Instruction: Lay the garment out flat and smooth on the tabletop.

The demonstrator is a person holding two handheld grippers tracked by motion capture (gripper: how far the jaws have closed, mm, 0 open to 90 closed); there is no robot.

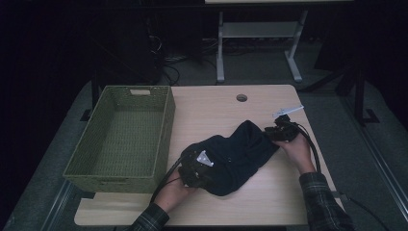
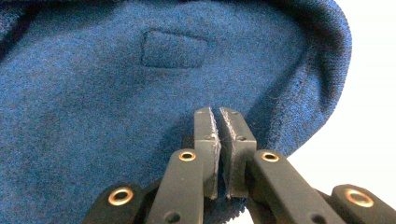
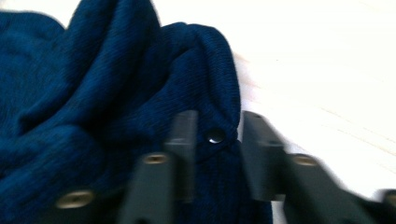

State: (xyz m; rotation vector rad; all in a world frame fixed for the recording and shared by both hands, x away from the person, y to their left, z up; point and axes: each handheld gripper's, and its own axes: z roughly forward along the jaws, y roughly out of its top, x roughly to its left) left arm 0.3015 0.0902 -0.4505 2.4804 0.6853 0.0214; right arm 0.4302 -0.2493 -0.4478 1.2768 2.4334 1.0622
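Note:
A dark blue knitted garment [image 1: 240, 149] lies crumpled in the middle of the wooden table [image 1: 216, 106]. My left gripper [image 1: 199, 168] rests on its near left end. In the left gripper view, the left gripper [image 2: 218, 112] has its pads nearly together, with a thin edge of the cloth [image 2: 116, 93] pinched between them. My right gripper [image 1: 270, 131] is at the garment's far right end. In the right gripper view, the right gripper [image 3: 218, 119] has its jaws apart around a fold of the garment [image 3: 93, 93] bearing a snap button [image 3: 215, 136]; that view is blurred.
A green woven basket [image 1: 166, 120] stands on the table's left side, close beside the garment. A round cable hole [image 1: 241, 97] sits near the far edge. Bare tabletop shows to the right [image 1: 288, 192]. A white desk frame [image 1: 260, 29] stands on the floor beyond.

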